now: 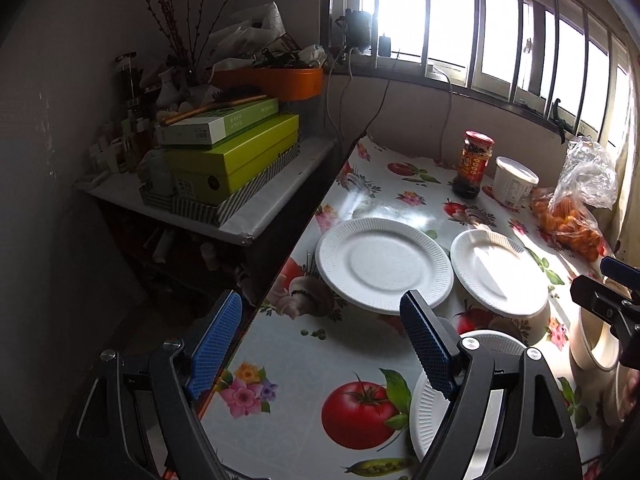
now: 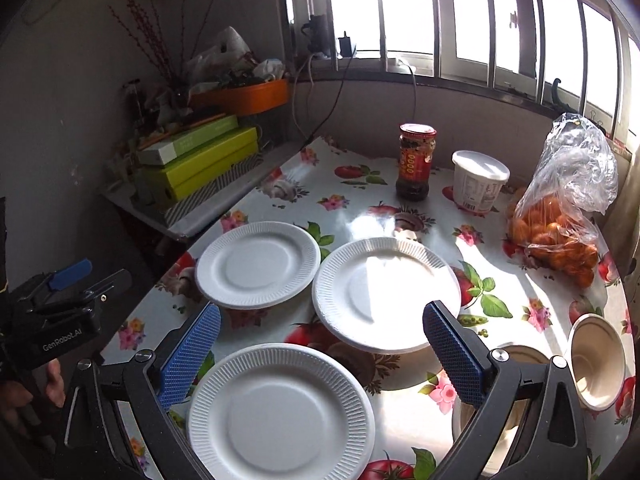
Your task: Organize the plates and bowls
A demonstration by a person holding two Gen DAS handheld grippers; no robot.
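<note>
Both hand-held grippers, left [image 1: 320,344] & right [image 2: 320,352], gape empty; near plate [image 2: 280,412] partly hidden, bowl [image 2: 598,364] cut off.

White ribbed plates [image 2: 258,265] on a glossy tablecloth [image 2: 348,208] printed with red tomatoes, pink flowers, green leaves. Blue cross-hatched pads [image 2: 191,354] on black grippers. Red-labelled jar [image 2: 416,162], lime-green boxes [image 1: 236,156], orange tray [image 1: 276,78].

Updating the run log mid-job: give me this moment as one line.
left gripper: open, empty | right gripper: open, empty | three plates unstacked on the table | bowls at right | stacking not yet begun
</note>
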